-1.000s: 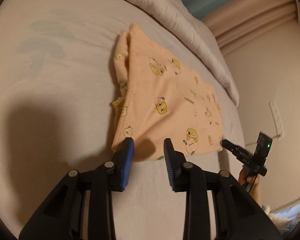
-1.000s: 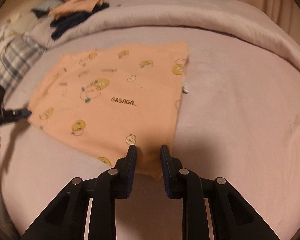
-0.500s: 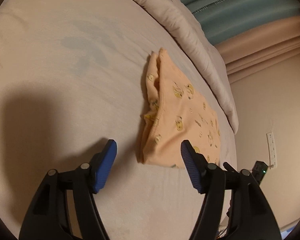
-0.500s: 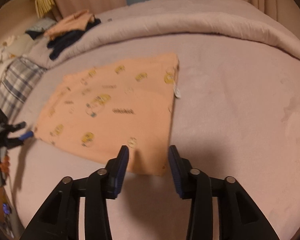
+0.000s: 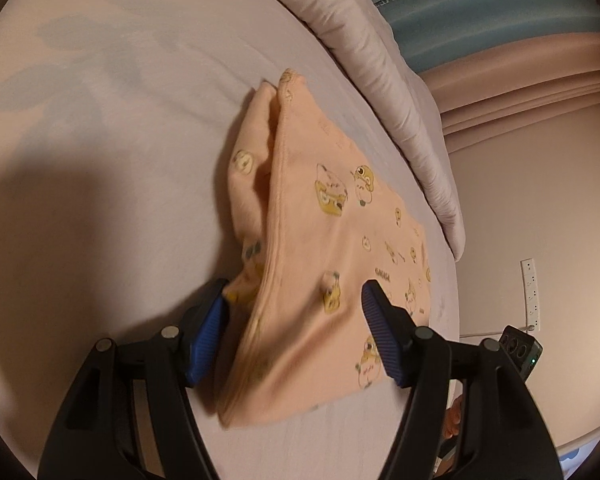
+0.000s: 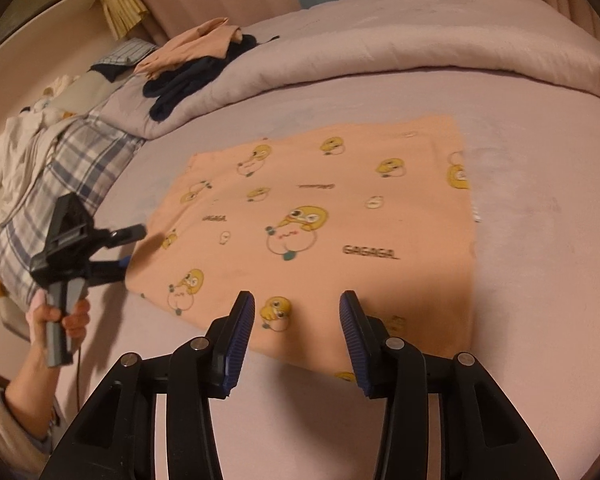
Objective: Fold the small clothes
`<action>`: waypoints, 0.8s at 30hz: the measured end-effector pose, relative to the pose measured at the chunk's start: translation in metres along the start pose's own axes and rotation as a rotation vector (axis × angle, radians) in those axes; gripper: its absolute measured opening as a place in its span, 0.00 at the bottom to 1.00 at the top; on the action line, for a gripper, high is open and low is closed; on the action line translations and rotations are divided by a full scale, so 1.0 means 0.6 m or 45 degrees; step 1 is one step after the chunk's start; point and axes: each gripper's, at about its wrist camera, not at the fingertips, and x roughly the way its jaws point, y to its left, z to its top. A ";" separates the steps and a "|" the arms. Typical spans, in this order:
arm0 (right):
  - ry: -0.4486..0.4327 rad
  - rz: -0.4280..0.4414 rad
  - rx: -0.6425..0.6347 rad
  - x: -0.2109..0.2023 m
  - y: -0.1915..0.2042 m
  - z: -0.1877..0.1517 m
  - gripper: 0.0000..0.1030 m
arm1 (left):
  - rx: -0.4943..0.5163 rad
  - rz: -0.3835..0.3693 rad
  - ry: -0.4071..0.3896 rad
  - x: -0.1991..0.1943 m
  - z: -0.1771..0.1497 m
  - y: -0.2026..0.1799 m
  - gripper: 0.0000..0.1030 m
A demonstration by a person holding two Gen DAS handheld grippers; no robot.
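We found the peach garment (image 6: pixel 320 216), printed with yellow cartoon figures and the word GAGAGA, lying flat on the pale bed sheet (image 6: pixel 540 280), folded into a rough rectangle. In the right wrist view its long axis ran from near left to far right across the bed, and its doubled edges showed at the left end in the left wrist view. A rolled quilt (image 6: pixel 420 40) lay along the far side of it, apart from it, and a heap of other clothes (image 6: pixel 196 64) sat on the quilt at the far left.

We held the left gripper (image 5: pixel 294 320) tilted downward at the garment's left end, its blue pads (image 5: pixel 206 336) standing wide apart on either side of the near corner. The cloth lay between them; the left pad sat right beside the folded layers, though we could not tell whether it touched them. Those jaws had just been opening. In the right wrist view a hand (image 6: pixel 60 320) gripped its handle at the near left.

We pointed the right gripper (image 6: pixel 298 320) downward at the garment's near long edge, its fingers parted over the cloth without pinching it. Its jaws had just been opening too, and the fabric beneath lay flat.
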 end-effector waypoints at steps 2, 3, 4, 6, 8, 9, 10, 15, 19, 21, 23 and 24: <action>0.009 0.012 0.006 0.004 -0.001 0.002 0.43 | -0.008 -0.009 -0.005 0.004 0.008 0.002 0.64; 0.012 0.019 0.007 0.006 -0.001 0.003 0.43 | -0.012 -0.013 -0.009 0.007 0.012 0.002 0.64; 0.014 0.027 0.007 0.008 0.000 0.004 0.43 | -0.013 -0.014 -0.011 0.009 0.016 0.002 0.64; 0.019 0.037 0.000 0.014 0.004 0.008 0.43 | -0.004 -0.006 -0.015 0.015 0.024 -0.001 0.64; 0.021 0.048 -0.004 0.018 0.007 0.012 0.43 | 0.015 0.009 -0.015 0.022 0.032 -0.006 0.64; 0.023 0.054 -0.008 0.021 0.010 0.015 0.43 | 0.024 0.017 -0.014 0.025 0.035 -0.009 0.64; 0.025 0.059 -0.016 0.024 0.014 0.018 0.43 | 0.031 0.022 -0.014 0.029 0.039 -0.012 0.64; 0.027 0.076 -0.051 0.037 0.030 0.030 0.43 | 0.074 0.053 -0.008 0.049 0.057 -0.026 0.64; 0.027 0.081 -0.067 0.047 0.041 0.038 0.43 | 0.111 0.079 -0.003 0.063 0.067 -0.037 0.64; 0.030 0.077 -0.072 0.054 0.044 0.043 0.43 | 0.135 0.097 0.003 0.069 0.072 -0.042 0.64; 0.033 0.072 -0.085 0.061 0.049 0.048 0.43 | 0.154 0.114 0.007 0.074 0.076 -0.046 0.64; 0.033 0.070 -0.092 0.064 0.051 0.050 0.43 | 0.162 0.123 0.009 0.076 0.076 -0.048 0.64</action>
